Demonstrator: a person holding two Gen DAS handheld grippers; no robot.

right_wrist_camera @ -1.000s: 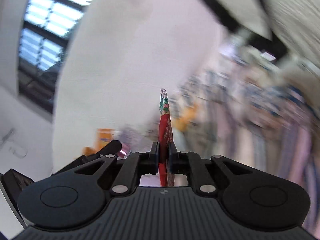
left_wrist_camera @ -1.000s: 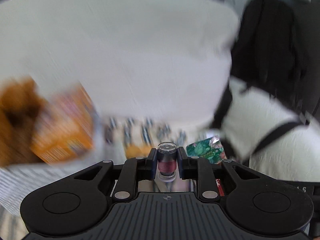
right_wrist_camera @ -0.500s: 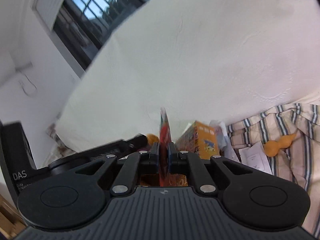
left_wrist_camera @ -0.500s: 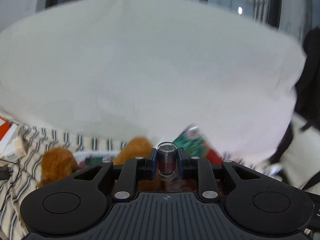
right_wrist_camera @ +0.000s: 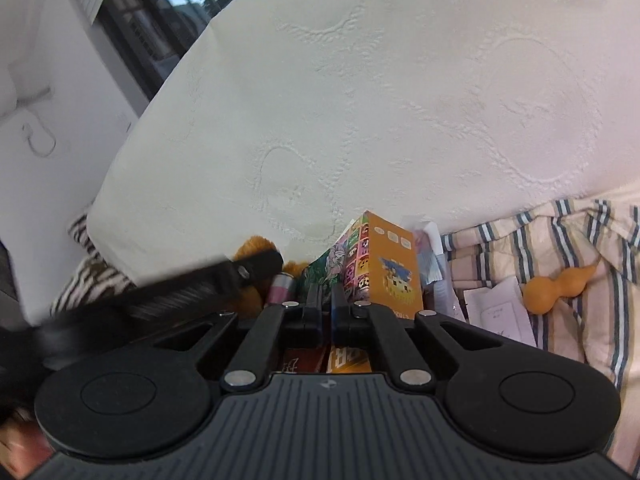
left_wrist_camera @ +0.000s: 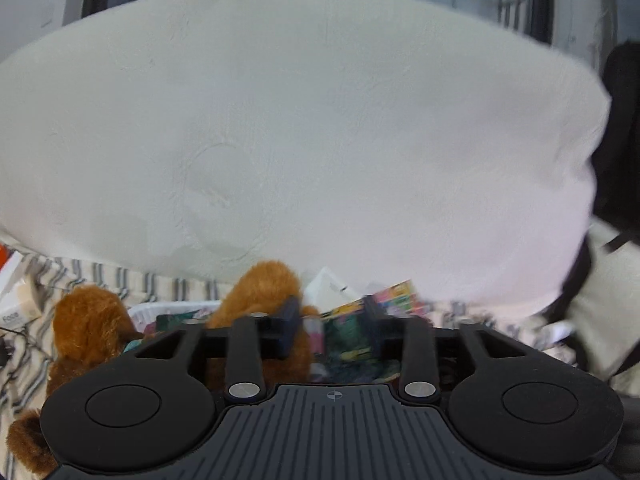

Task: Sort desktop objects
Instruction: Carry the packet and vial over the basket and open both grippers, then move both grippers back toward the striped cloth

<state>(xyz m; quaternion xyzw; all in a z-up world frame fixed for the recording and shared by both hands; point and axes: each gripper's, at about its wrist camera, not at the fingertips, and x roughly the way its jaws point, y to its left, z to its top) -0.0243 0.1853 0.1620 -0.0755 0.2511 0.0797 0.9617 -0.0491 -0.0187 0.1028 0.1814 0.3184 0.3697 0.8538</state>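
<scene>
Orange box (right_wrist_camera: 394, 268) on striped cloth (right_wrist_camera: 560, 276), before white pillow (right_wrist_camera: 360, 100).

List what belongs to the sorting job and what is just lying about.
Job: basket, vial, card, orange box, plush toy, probably the gourd.
Lying about: pillow, striped cloth, paper slip, tissue pack, black bag.
</scene>
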